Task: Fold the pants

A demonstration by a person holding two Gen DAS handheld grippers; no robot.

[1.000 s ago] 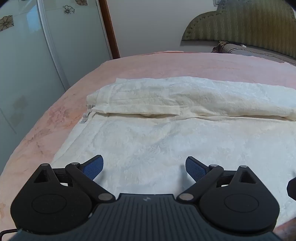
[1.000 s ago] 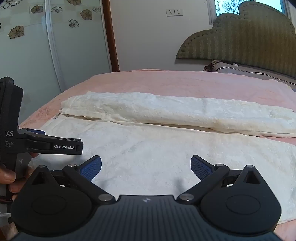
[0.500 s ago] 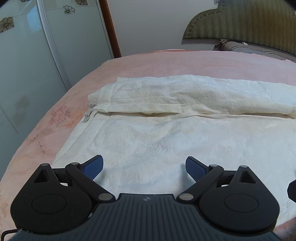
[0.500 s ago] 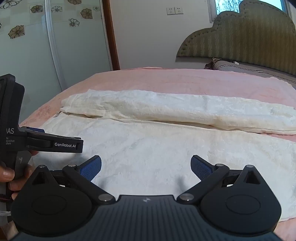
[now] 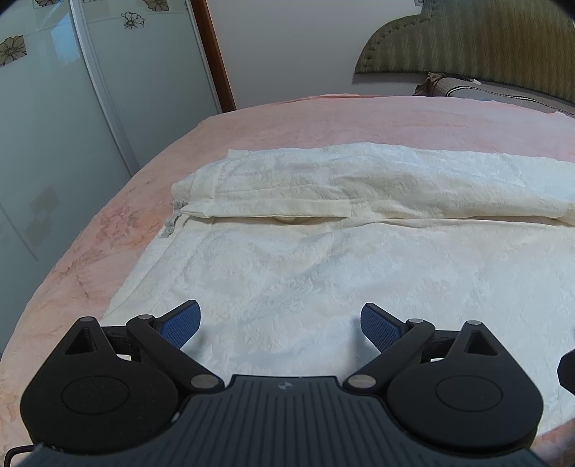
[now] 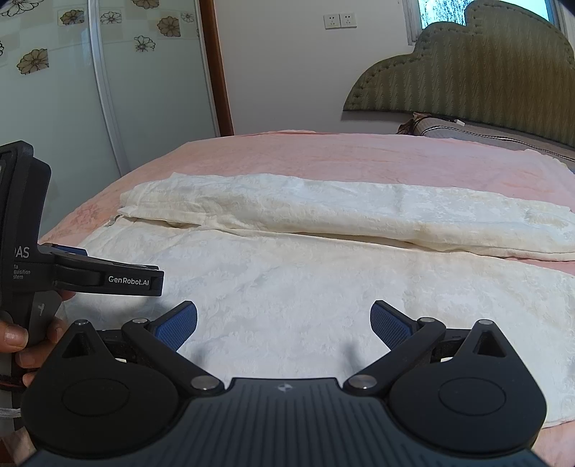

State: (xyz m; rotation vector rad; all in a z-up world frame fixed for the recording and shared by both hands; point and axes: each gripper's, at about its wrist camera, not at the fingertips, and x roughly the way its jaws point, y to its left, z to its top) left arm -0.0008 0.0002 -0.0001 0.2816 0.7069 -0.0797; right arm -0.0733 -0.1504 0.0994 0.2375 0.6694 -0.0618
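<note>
Cream-white pants (image 5: 323,273) lie spread flat on pink bedspread (image 5: 323,118), long axis running L to R across the bed; far half is doubled over into a thick band (image 5: 359,179) along the back edge, w/ a seam line between it and the flat near layer. Waist end w/ small tag sits at the L side. Left gripper (image 5: 280,323) hovers low over the near edge of the fabric, blue pads (image 5: 179,323) spread wide apart, nothing between them; no contact w/ cloth that I can confirm. Right gripper (image 6: 284,323) same condition: blue pads (image 6: 391,325) wide apart, empty, poised above near portion of the pants, just beside the left unit, whose black body marked "GenRobot.AI" shows at the L edge of the right wrist view w/ the person's hand (image 6: 21,341) around its handle. Olive padded headboard (image 6: 467,72) at far R, glass sliding door w/ flower decals (image 6: 54,107) at L, wall socket (image 6: 339,19) above.
</note>
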